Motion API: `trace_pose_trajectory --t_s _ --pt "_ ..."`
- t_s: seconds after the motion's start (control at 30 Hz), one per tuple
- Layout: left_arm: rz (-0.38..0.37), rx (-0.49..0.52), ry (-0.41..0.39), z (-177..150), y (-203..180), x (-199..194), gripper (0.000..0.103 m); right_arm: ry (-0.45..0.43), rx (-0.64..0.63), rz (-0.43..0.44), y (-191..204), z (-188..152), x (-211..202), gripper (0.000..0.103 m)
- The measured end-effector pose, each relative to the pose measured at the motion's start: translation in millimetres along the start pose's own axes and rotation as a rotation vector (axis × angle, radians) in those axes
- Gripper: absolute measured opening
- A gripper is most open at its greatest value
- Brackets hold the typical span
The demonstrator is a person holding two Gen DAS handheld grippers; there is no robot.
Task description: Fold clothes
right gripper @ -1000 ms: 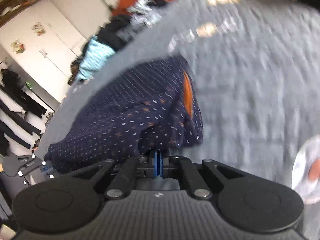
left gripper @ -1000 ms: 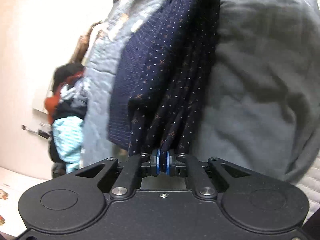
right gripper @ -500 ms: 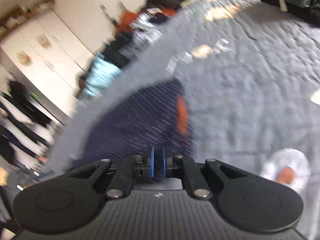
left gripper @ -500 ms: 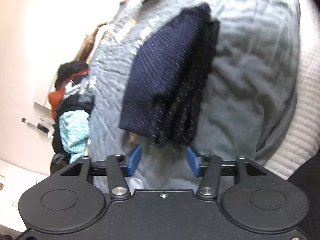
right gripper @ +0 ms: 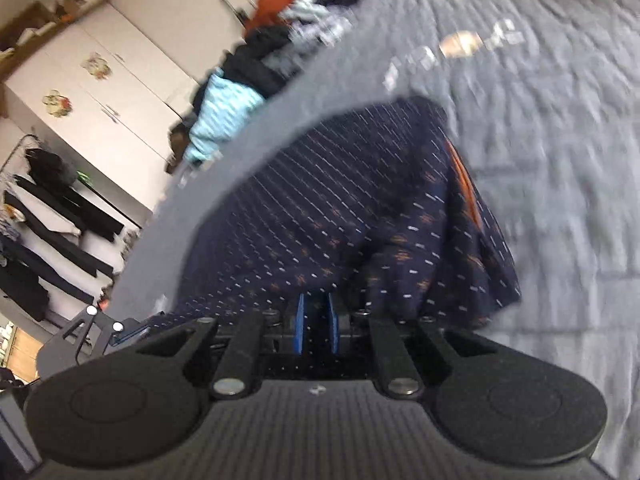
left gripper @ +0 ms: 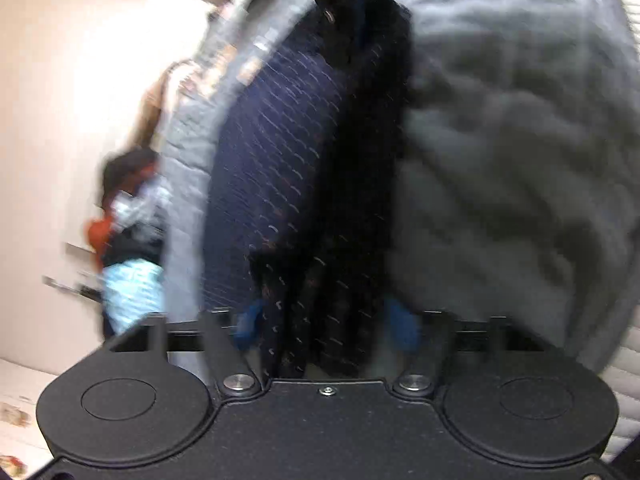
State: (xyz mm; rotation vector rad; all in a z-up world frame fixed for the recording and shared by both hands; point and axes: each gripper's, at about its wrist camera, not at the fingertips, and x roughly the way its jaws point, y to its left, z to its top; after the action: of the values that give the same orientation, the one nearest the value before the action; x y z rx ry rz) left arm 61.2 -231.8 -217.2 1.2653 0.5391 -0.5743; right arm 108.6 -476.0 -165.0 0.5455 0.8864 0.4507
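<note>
Somewhere in the middle of folding a navy dotted garment [left gripper: 272,160], judging by how it lies: doubled over into a long band on the grey quilted bed [left gripper: 500,160], close to one edge, with an orange strip [right gripper: 460,184] of lining showing along its far side in the right wrist view. Left gripper [left gripper: 324,320]: jaws spread wide, straddling the near end of the band, cloth between the blue pads but not clamped. Right gripper [right gripper: 316,320]: jaws drawn nearly together with only a narrow slot left, bunched cloth sitting right at the tips; cannot tell through the blur whether any fabric is actually pinched. Fits two readings equally: closing in on the two ends to carry one across for another fold, or just letting go after laying the last fold down. Either way, calls for care with the stacked layers. Thin, slippery-looking cloth, likely to slide apart unless every layer is taken in one pinch, lifted evenly at both ends and kept clear of the bed's edge. Beyond the bed, a heap of other clothes [right gripper: 240,104] and a white wardrobe [right gripper: 88,80], well apart from the work.
</note>
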Motion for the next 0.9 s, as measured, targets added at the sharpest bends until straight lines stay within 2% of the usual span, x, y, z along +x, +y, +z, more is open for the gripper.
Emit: trace_pose_trajectory --t_s 0.1,0.17,0.23,0.27,0.3,0.37,0.4,0.53,0.67,0.9 --pt "0.022 0.016 -0.009 -5 -6 -3 0.031 0.001 0.009 0.008 -2 0 -8 0.011" --pt "0.048 -0.021 -0.011 -7 1 -5 0.036 -0.01 0.016 0.014 -1 0 -15 0.013" --pt "0.076 -0.028 -0.018 -7 5 -7 0.05 -0.03 0.006 0.007 2 2 -25 0.014" --pt "0.085 -0.022 -0.021 -7 5 -7 0.053 -0.042 -0.003 -0.003 3 3 -33 0.014" --pt "0.094 -0.016 -0.025 -7 5 -7 0.056 -0.055 -0.013 -0.013 4 3 -40 0.016" --pt "0.11 0.0 -0.028 -7 4 -6 0.059 -0.089 -0.021 -0.036 4 1 -57 0.027" --pt "0.113 0.009 -0.025 -7 2 -4 0.06 -0.105 -0.012 -0.049 1 -1 -65 0.036" --pt "0.109 -0.001 -0.013 -6 1 3 0.06 -0.089 0.129 -0.024 -19 -10 -72 0.047" --pt "0.107 -0.018 -0.009 -5 2 5 0.06 -0.04 0.287 0.032 -42 -21 -59 0.047" --pt "0.107 -0.026 -0.009 -4 4 4 0.062 -0.081 0.391 0.078 -48 -33 -37 0.048"
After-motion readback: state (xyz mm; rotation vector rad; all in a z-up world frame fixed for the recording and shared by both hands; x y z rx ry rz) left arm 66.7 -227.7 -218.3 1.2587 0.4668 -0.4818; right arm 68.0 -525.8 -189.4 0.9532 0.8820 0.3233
